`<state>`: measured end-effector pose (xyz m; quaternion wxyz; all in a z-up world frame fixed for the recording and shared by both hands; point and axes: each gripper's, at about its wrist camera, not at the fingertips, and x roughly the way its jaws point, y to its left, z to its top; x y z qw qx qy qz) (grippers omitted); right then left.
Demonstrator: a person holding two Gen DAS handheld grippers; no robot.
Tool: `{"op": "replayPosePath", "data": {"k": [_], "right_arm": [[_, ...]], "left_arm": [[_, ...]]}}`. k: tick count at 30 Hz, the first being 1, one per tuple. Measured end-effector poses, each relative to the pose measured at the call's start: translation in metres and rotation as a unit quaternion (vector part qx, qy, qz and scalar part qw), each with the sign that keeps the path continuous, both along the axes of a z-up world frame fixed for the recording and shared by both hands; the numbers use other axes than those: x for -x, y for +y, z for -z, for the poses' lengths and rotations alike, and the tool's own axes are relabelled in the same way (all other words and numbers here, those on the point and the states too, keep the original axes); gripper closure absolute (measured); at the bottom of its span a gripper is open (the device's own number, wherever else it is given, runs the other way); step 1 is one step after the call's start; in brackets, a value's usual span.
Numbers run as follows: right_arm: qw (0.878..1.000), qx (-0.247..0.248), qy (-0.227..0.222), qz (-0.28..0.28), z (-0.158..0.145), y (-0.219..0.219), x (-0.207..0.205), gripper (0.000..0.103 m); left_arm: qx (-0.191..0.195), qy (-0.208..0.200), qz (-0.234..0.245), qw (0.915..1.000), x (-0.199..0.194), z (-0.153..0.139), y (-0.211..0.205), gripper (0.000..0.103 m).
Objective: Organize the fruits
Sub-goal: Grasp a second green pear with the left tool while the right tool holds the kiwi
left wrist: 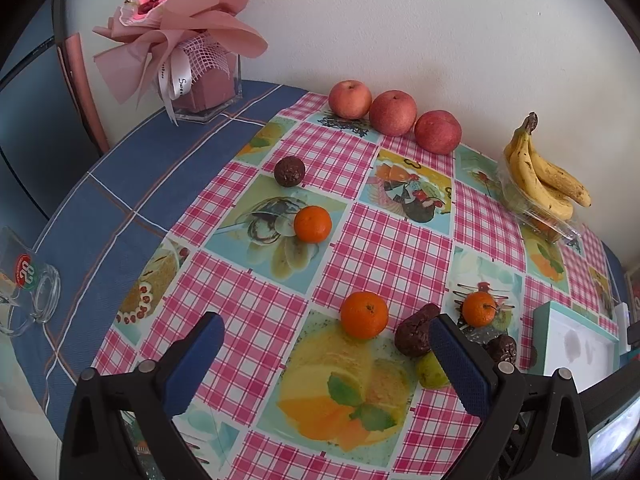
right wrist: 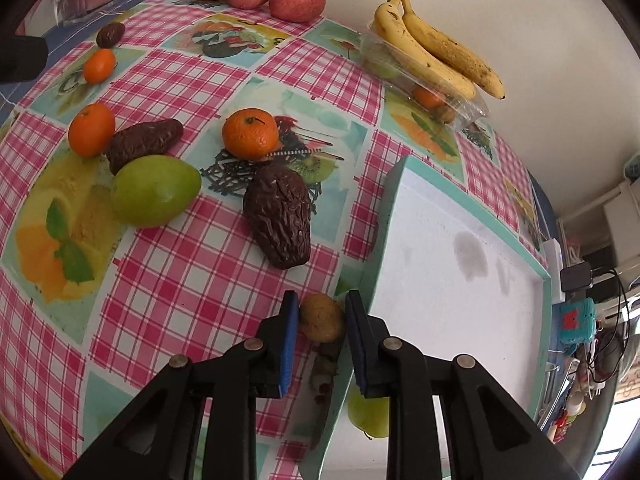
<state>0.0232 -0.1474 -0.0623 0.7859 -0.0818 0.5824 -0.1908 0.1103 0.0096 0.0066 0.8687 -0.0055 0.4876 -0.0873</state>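
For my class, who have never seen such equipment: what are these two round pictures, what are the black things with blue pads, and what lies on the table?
No robot here: a person holds a handheld gripper in each hand, each with a fisheye camera looking along its jaws. The left gripper is open and empty above the pink checked tablecloth. The right gripper has its jaws closed on a small brownish-yellow fruit, beside the shallow white tray with turquoise rim. On the cloth lie orange mandarins, wrinkled dark brown fruits, a green pear-shaped fruit, three red apples and yellow bananas.
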Motion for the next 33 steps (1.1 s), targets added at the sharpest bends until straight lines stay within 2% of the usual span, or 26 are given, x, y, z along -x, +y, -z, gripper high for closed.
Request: {"op": "replayPosePath", "data": {"k": [3,5,9,11,17,22,23,27,29,33], "right_arm": [[1.000,-0.005,-0.004,0.003,0.000,0.000,0.001,0.079],[0.999,-0.029,-0.013,0.012,-0.003,-0.001,0.003,0.079],[0.988,-0.135,-0.061,0.036,-0.017,-0.015,0.006,0.079],[0.984,-0.157,-0.076,0.044,-0.023,-0.019,0.007,0.079],[0.970,-0.204,-0.120,0.062,-0.043,-0.029,0.014,0.079],[0.971,-0.186,-0.131,0.071,-0.052,-0.034,0.018,0.079],[0.971,-0.186,-0.131,0.074,-0.051,-0.036,0.019,0.079],[0.970,-0.186,-0.129,0.085,-0.050,-0.044,0.023,0.079],[0.969,-0.189,-0.131,0.087,-0.050,-0.047,0.025,0.079],[0.968,-0.191,-0.135,0.088,-0.051,-0.049,0.028,0.079]], "left_arm": [[0.000,0.001,-0.001,1.0000,0.000,0.000,0.000,0.000],[0.001,0.002,-0.002,1.0000,-0.001,0.001,0.001,0.000],[0.002,0.005,-0.003,1.0000,-0.002,0.003,0.001,0.000],[0.006,0.010,-0.001,0.9999,-0.002,0.004,0.001,0.000],[0.030,0.031,0.006,0.9990,-0.003,0.008,-0.001,0.000],[0.055,0.061,0.032,0.9961,-0.001,0.017,-0.014,0.002],[0.061,0.068,0.039,0.9950,0.000,0.020,-0.017,0.003],[0.091,0.097,0.058,0.9894,0.002,0.030,-0.030,0.025],[0.107,0.112,0.064,0.9858,0.002,0.036,-0.035,0.027],[0.128,0.134,0.074,0.9799,0.002,0.047,-0.045,0.040]]}}
